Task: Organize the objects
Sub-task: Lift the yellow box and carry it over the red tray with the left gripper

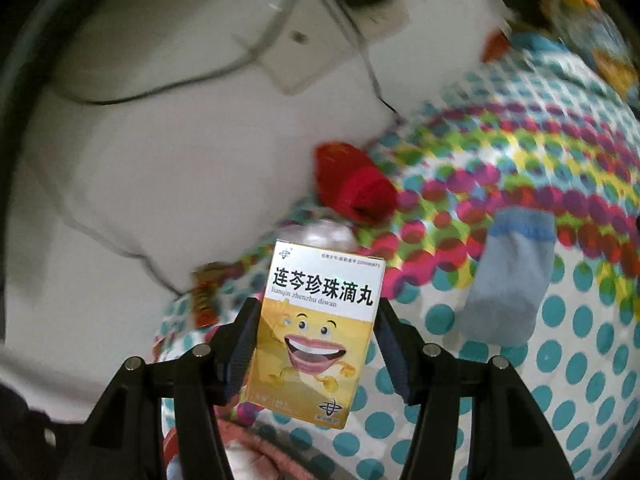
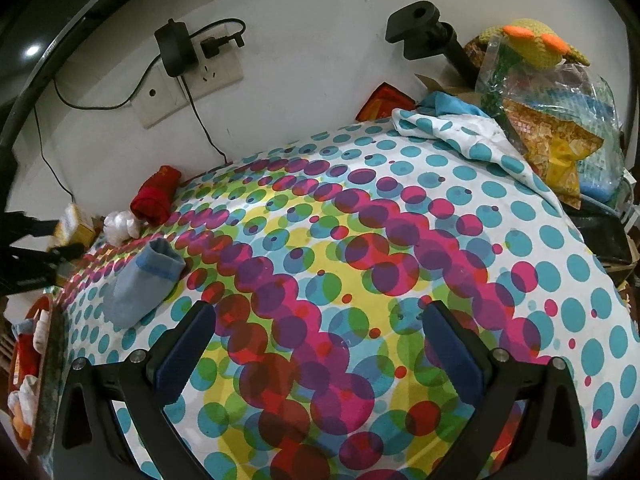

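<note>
My left gripper (image 1: 316, 316) is shut on a yellow-and-white medicine box (image 1: 314, 336) with a cartoon face, held above the left edge of the dotted tablecloth (image 1: 520, 200). The box also shows in the right wrist view (image 2: 74, 224), at the far left in the left gripper (image 2: 44, 240). A rolled red sock (image 1: 354, 184) and a blue sock (image 1: 510, 276) lie on the cloth; both show in the right wrist view, red sock (image 2: 156, 194), blue sock (image 2: 144, 280). A white bundle (image 2: 120, 226) lies beside the red sock. My right gripper (image 2: 316, 340) is open and empty over the cloth (image 2: 360, 240).
A wall socket with a black adapter (image 2: 176, 50) and cables sits behind the table. A pile of bags and a knitted toy (image 2: 540, 92) fills the back right. A black mount (image 2: 420, 32) stands there. A basket with socks (image 2: 28, 368) sits low at the left.
</note>
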A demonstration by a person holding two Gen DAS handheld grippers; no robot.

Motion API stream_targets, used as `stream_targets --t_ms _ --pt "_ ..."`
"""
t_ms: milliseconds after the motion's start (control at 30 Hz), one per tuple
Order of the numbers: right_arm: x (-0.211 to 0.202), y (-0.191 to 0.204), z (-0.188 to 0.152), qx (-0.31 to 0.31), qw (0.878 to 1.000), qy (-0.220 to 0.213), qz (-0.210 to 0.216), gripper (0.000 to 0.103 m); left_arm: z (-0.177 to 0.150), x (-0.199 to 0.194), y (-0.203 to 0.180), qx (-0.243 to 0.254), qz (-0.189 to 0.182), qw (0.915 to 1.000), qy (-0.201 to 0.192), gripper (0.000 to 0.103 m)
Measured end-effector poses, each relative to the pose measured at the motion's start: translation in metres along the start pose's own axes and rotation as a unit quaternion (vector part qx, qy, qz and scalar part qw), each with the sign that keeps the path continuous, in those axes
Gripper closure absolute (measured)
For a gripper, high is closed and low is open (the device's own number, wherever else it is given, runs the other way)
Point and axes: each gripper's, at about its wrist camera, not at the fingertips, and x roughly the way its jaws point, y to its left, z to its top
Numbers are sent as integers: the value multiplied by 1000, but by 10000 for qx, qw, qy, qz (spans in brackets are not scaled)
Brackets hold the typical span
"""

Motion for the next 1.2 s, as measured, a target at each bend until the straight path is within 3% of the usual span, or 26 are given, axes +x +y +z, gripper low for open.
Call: stream_targets --t_ms 167,367,733,967,1200 --pt "0 1 0 -1 10000 5 -12 0 -6 -29 12 -528 452 9970 -341 45" --pt "2 1 1 -1 10000 62 -30 0 -28 -68 31 -880 613 9928 -525 45" --pt "5 1 0 2 9998 154 80 0 -110 -116 84 -1617 446 9846 -499 44" --pt "4 0 -1 11 9998 159 133 0 -180 -135 160 -2683 378 9623 -254 44" --pt "4 0 -1 29 9998 157 152 0 -244 -121 196 -3360 310 9413 121 44"
